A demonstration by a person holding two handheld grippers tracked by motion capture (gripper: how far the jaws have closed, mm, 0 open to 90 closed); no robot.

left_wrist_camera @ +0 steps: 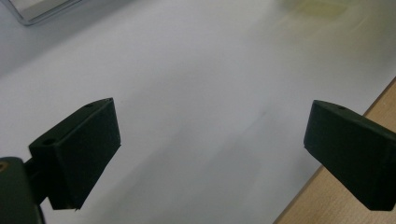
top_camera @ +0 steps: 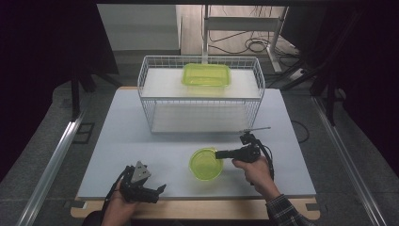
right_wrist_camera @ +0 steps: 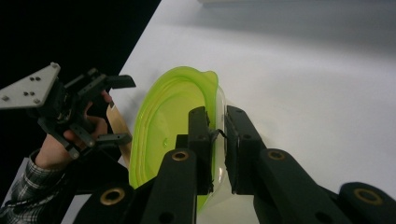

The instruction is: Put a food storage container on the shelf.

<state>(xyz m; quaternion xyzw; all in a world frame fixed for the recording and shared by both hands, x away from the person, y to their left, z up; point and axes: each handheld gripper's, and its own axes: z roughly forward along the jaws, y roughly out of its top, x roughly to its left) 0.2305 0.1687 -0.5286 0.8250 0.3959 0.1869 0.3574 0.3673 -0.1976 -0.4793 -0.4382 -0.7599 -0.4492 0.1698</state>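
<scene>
Counting greens: one bowl (top_camera: pixel 205 164), one tub (top_camera: pixel 206 74)
Right tongs (right_wrist_camera: pixel 218 140): pinching bowl's rim
Left tongs (left_wrist_camera: pixel 210 149): wide, over surface (top_camera: pixel 141 141)

Blurred green bowl (left_wrist_camera: pixel 322 5) cut off at left gripper view's top edge.

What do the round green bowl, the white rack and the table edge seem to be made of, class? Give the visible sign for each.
Round green bowl: probably thin plastic, glossy and translucent, since light passes through its wall between the right gripper's jaws.
White rack: likely coated metal wire, shown by its thin white grid bars.
Table edge: looks like pale wood or wood-look laminate, with visible grain.
</scene>
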